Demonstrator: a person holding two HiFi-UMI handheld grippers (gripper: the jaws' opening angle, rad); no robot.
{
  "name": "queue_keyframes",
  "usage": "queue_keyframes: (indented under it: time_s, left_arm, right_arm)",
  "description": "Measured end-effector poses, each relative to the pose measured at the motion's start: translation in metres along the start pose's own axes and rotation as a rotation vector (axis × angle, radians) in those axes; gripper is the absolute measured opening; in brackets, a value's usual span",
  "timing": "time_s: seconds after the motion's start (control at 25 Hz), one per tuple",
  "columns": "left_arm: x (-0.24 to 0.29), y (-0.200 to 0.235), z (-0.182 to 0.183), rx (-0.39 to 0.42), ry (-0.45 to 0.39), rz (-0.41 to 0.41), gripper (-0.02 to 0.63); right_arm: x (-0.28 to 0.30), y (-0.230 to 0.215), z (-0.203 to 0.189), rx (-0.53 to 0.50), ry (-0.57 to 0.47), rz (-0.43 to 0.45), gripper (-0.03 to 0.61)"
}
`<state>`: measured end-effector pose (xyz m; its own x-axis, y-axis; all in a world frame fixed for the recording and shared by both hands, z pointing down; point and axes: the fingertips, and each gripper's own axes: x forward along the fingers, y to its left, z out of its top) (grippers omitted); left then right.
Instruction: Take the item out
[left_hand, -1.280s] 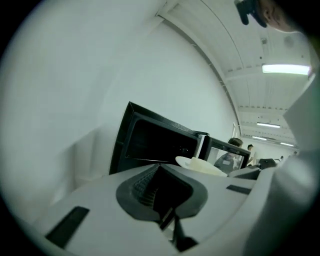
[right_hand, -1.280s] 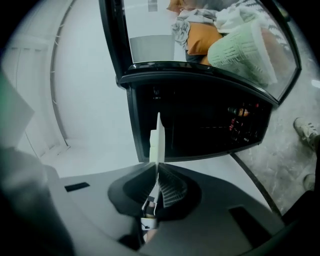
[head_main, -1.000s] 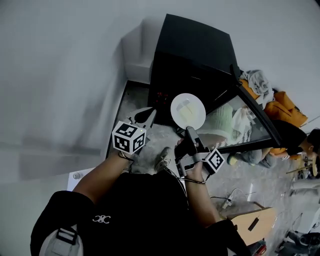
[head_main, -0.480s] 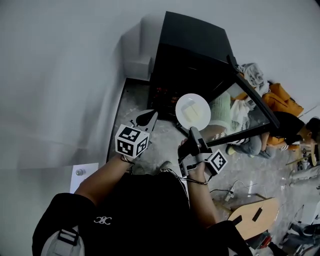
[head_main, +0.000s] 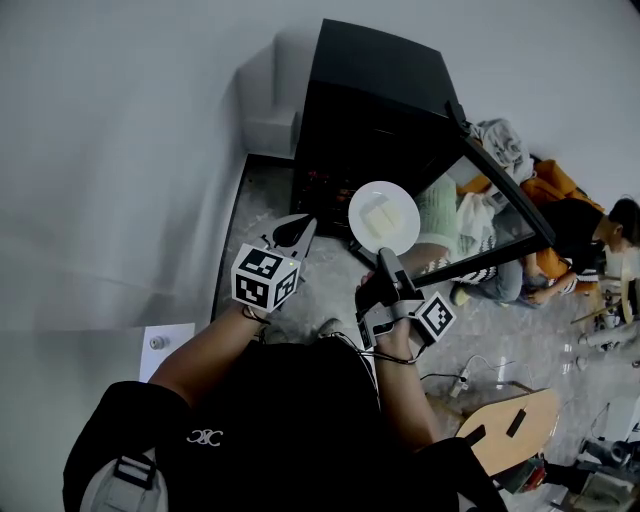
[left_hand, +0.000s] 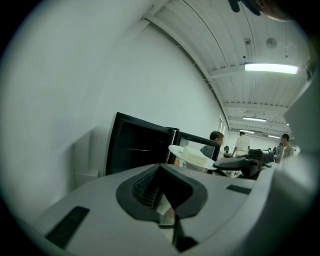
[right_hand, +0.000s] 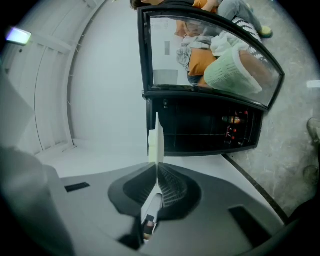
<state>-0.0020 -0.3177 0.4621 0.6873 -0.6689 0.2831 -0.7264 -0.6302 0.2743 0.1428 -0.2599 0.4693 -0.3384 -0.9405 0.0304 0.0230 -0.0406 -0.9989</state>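
A white plate (head_main: 384, 218) with a pale block of food (head_main: 377, 215) on it hangs in front of the open black oven (head_main: 380, 90). My right gripper (head_main: 382, 258) is shut on the plate's near rim. The right gripper view shows the plate (right_hand: 157, 142) edge-on between the shut jaws of the right gripper (right_hand: 156, 172), with the oven (right_hand: 205, 130) behind it. My left gripper (head_main: 303, 230) is shut and holds nothing, left of the plate. In the left gripper view the left gripper (left_hand: 166, 200) points toward the oven (left_hand: 137, 147), with the plate (left_hand: 192, 155) to its right.
The oven's glass door (head_main: 490, 215) stands open to the right. People (head_main: 560, 250) and orange cloth (head_main: 545, 185) show behind and through it. A wooden board (head_main: 505, 440) and a cable lie on the speckled floor (head_main: 260, 210) at lower right. A white wall fills the left.
Both grippers have shifted a little to the right in the head view, the plate travelling with the right one. Over the last half second they have hardly moved.
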Motion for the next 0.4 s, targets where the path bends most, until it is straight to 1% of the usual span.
queue_keyframes:
  time_s: [0.4]
  left_arm:
    - [0.0014, 0.0041, -0.0019, -0.064, 0.016, 0.017, 0.006]
  right_arm:
    - [-0.0013, 0.0000, -0.0004, 0.003, 0.006, -0.007, 0.021]
